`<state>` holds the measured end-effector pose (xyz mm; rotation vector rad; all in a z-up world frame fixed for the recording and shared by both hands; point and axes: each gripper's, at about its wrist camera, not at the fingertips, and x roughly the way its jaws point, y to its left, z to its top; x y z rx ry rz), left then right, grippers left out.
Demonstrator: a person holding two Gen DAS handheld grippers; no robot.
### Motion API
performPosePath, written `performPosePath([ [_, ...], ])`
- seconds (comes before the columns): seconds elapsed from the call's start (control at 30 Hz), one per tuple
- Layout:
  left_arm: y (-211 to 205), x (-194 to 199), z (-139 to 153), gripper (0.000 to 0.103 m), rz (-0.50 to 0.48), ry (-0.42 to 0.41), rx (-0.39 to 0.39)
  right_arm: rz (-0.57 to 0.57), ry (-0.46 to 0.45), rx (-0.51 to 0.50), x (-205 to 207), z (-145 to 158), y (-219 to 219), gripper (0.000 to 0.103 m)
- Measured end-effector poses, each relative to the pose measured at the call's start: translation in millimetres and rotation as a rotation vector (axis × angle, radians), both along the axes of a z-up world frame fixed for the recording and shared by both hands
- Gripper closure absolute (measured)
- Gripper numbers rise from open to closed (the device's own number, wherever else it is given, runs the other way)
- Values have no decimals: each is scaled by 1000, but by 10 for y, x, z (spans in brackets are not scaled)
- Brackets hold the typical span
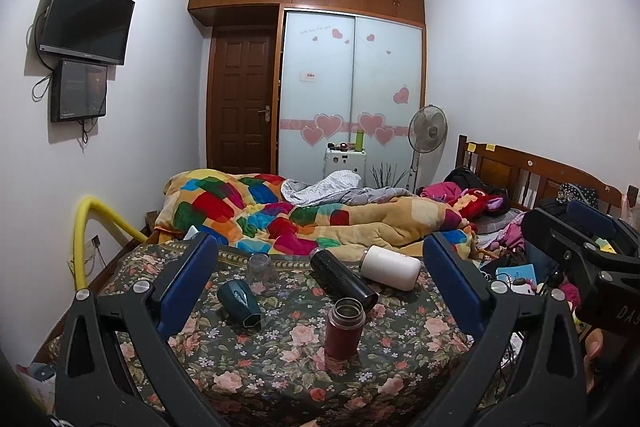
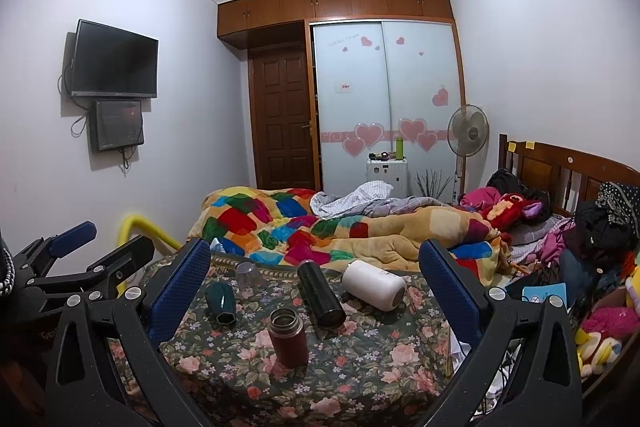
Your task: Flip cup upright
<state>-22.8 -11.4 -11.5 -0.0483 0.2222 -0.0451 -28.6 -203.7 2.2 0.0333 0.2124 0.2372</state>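
Note:
On the floral cloth (image 1: 400, 367) (image 2: 380, 359) a maroon flask (image 1: 343, 329) (image 2: 287, 337) stands upright with its mouth open. A black flask (image 1: 342, 277) (image 2: 320, 293), a white cup (image 1: 390, 267) (image 2: 374, 284) and a teal cup (image 1: 239, 302) (image 2: 221, 302) lie on their sides. A clear glass (image 1: 262, 267) (image 2: 248, 273) stands mouth down. My left gripper (image 1: 320, 259) is open and empty, held back from the cups. My right gripper (image 2: 316, 259) is open and empty too, also short of them; it shows at the right edge of the left wrist view (image 1: 576, 231).
A patchwork quilt (image 1: 280, 219) is heaped behind the cloth. Clothes and soft toys (image 2: 600, 267) pile up to the right by the wooden headboard (image 2: 560, 167). A yellow hose (image 1: 86, 227) curves at the left. A fan (image 2: 468, 131) and wardrobe (image 2: 384, 99) stand at the back.

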Motion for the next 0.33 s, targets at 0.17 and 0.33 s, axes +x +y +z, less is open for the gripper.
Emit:
performPosePath([
  [0.17,11,10,-20,0,-7,0,-2,0,2,-2,-1,-3,3,0],
  [0.33,89,-2,-42,0,0,-3,-11,10,9,-11,33,11,48,0],
])
